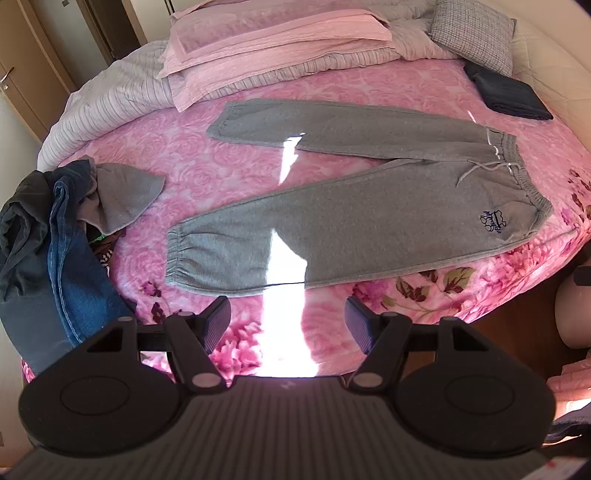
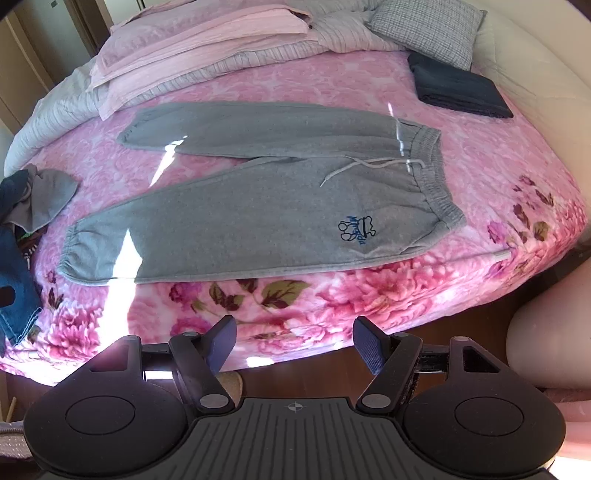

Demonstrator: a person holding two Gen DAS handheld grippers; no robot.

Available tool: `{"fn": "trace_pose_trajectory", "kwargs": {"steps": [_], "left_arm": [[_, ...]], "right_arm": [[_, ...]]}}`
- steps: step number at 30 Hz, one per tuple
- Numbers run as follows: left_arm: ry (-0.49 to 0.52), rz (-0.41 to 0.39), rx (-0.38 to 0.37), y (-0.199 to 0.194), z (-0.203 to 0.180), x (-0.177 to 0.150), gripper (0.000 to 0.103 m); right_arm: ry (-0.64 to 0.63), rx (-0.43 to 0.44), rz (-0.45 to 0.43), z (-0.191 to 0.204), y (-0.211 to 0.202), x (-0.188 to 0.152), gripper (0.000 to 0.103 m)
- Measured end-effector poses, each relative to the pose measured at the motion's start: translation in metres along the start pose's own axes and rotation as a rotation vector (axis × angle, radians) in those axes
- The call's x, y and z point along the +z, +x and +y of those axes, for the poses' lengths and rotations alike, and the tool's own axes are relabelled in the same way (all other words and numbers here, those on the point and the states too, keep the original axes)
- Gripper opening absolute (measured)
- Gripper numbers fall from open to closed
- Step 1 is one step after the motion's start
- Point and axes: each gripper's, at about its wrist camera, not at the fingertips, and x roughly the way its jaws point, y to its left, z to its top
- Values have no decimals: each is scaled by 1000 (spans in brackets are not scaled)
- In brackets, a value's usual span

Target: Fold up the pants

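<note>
Grey sweatpants (image 1: 369, 218) (image 2: 258, 218) lie flat on a pink floral bed cover, legs spread apart toward the left, elastic waistband and drawstring at the right. A blue logo (image 2: 356, 230) marks the near hip. My left gripper (image 1: 288, 321) hangs open just in front of the near leg's cuff end, over the bed's front edge, holding nothing. My right gripper (image 2: 294, 339) is also open and empty, hovering off the bed's front edge, below the near leg and waist.
A pile of jeans and dark and grey clothes (image 1: 59, 236) sits at the bed's left. A folded dark garment (image 2: 458, 90) lies at the back right. Pink bedding (image 1: 266, 40) and a checked pillow (image 2: 428, 26) fill the far side. Sun stripes cross the cover.
</note>
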Motion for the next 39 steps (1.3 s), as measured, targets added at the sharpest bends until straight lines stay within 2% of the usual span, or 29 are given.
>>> {"fn": "trace_pose_trajectory", "kwargs": {"steps": [11,20,32,39], "left_arm": [[-8,6,0,2,4,0,65],[18,5,-16,15,22,22,65],[129,-3,-89,57,66,66,65],[201,41,-122,93,58,84,64]], "right_arm": [[-2,-3,12,5,8,7,67],[30,-20,14,22,15,24,67],[158,-94,-4,53,34,37,67],[305,-141,43,22,39,21,67]]}}
